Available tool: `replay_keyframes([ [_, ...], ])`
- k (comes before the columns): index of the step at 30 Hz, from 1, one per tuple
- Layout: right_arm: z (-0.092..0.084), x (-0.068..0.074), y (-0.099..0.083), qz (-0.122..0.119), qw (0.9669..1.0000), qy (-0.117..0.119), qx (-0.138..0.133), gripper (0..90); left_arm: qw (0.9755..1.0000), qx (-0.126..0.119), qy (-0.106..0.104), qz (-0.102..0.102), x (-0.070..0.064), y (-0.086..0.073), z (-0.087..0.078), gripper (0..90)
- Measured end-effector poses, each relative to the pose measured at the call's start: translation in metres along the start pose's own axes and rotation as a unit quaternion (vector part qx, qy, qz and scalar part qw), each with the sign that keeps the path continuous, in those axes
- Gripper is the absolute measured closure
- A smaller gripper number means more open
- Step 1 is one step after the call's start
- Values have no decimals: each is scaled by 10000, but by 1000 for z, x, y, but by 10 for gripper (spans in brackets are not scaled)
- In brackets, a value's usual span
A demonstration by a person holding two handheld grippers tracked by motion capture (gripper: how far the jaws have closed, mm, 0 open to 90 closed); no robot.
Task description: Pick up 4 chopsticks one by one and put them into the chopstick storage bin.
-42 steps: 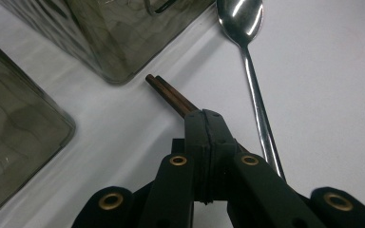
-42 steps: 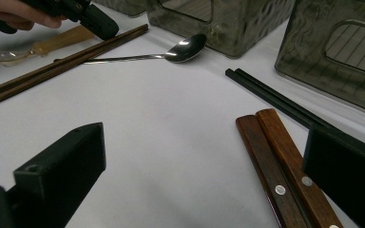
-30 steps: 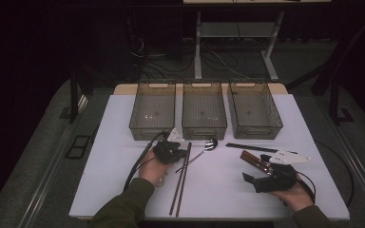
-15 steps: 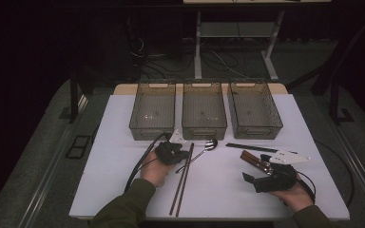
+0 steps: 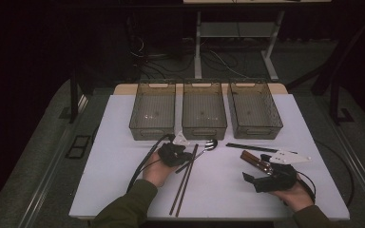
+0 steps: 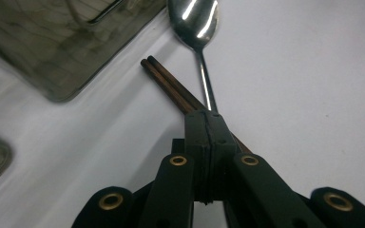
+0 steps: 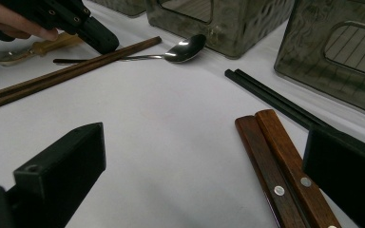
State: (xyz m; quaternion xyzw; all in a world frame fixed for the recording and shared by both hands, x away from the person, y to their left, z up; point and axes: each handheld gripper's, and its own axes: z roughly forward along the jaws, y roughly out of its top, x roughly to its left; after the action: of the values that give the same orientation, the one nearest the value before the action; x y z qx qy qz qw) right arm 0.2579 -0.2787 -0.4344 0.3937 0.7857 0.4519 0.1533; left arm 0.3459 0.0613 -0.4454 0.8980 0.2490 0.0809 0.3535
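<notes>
Left gripper [image 6: 208,118] clenched empty over brown chopsticks [image 6: 171,88]; right gripper [image 7: 204,156] released.

Landmark: middle bin [image 5: 204,110]. Chopsticks lie on the white table [image 5: 123,142] just in front of the bin, running toward the person. Steel spoon [image 6: 196,23] lies beside them, bowl near the bin. Right gripper sits well right of the chopsticks, jaws wide, by wooden knife handles [image 7: 285,166] and black chopsticks [image 7: 271,99].

Your left gripper [image 6: 204,128] covers the near stretch of the brown chopsticks [image 6: 171,88] and the spoon [image 6: 197,28] handle in its own view, so you cannot tell whether its closed jaws pinch either. In the right gripper view, the wooden handles [image 7: 278,166] run off the bottom edge, their far ends unseen.
</notes>
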Motion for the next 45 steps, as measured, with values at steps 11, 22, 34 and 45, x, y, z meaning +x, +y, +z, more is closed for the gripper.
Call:
replay_keyframes([
  [11,0,0,0,-13,10000,2,6,5,9999,-4,-47,147,-8,4,2,897],
  [22,0,0,0,-18,10000,0,12,5,9995,-25,-168,252,-21,8,9,897],
  [34,0,0,0,-21,10000,-8,6,5,9990,-39,-285,353,-29,11,13,897],
  [45,0,0,0,-19,10000,-6,9,5,9984,-119,-406,380,-36,13,16,897],
])
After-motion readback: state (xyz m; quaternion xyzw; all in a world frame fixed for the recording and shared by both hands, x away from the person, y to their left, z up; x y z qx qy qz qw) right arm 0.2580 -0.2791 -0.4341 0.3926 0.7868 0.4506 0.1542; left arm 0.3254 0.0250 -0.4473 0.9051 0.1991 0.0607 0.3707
